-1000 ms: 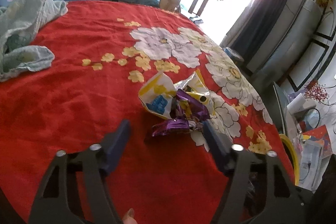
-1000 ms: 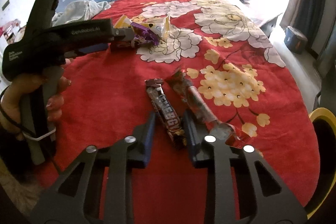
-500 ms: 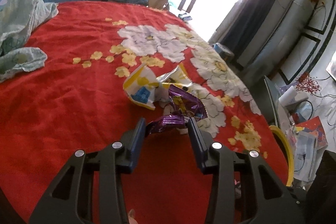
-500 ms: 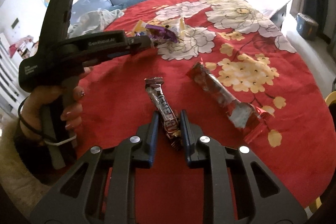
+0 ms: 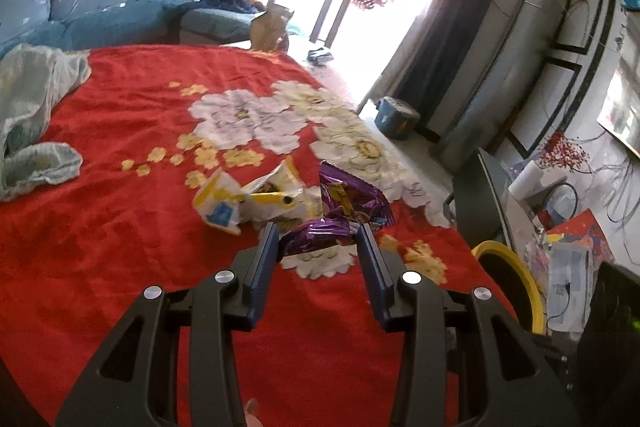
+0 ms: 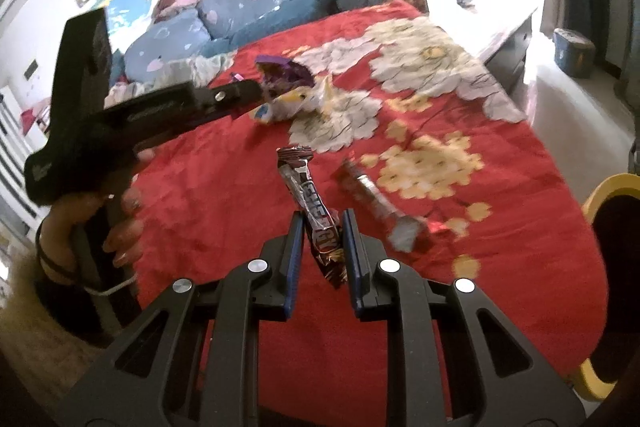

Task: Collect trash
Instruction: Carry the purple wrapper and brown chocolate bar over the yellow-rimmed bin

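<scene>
My left gripper [image 5: 317, 229] is shut on a crumpled purple foil wrapper [image 5: 348, 199], held just above the red floral blanket [image 5: 100, 227]. The right wrist view shows the same purple wrapper [image 6: 284, 73] hanging at the left gripper's tip [image 6: 256, 91]. A yellow-and-white wrapper [image 5: 240, 203] lies right behind it on the blanket. My right gripper [image 6: 323, 215] is shut on a brown chocolate bar wrapper [image 6: 304, 183], which sticks forward and up from the jaws. A red-and-silver wrapper [image 6: 380, 203] lies on the blanket just right of it.
A yellow-rimmed bin [image 5: 516, 279] stands off the blanket's right edge, also seen as the bin [image 6: 612, 187]. A grey-green cloth [image 5: 28, 115] lies at the far left. A blue sofa [image 5: 100, 3] is behind. A hand [image 6: 120, 227] holds the left gripper's handle.
The left jaws closed from wide apart onto the purple wrapper and rose with it. The right jaws closed on the chocolate bar wrapper and lifted it off the blanket.
</scene>
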Demonstrator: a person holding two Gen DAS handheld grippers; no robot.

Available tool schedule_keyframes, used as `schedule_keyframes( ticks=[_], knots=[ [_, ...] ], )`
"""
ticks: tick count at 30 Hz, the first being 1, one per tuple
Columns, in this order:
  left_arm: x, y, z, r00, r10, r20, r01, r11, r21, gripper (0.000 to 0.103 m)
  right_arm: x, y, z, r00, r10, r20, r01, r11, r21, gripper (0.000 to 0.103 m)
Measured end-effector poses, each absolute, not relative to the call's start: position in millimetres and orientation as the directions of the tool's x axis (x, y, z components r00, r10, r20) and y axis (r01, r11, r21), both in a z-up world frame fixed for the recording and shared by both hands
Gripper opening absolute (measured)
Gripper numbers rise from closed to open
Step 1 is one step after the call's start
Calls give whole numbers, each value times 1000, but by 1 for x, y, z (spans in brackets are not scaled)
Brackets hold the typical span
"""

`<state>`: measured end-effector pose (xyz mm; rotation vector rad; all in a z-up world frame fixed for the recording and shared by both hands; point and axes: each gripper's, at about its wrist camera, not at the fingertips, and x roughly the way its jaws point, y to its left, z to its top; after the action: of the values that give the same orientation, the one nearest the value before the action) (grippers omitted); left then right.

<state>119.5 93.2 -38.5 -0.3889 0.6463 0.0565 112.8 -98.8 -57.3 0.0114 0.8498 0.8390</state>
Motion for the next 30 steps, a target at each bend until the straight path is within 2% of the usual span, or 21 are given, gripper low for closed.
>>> schedule_keyframes(
  ticks=[12, 30],
  knots=[
    [116, 57, -19, 816, -122, -565, -71, 949, -308, 38, 138, -152, -36, 491, 617, -614, -552, 766, 329, 14],
    [120, -3, -14, 800, -206, -564, 63, 963, -263, 38, 168, -232, -30, 613, 525, -590, -380, 851, 362, 14]
  ],
)
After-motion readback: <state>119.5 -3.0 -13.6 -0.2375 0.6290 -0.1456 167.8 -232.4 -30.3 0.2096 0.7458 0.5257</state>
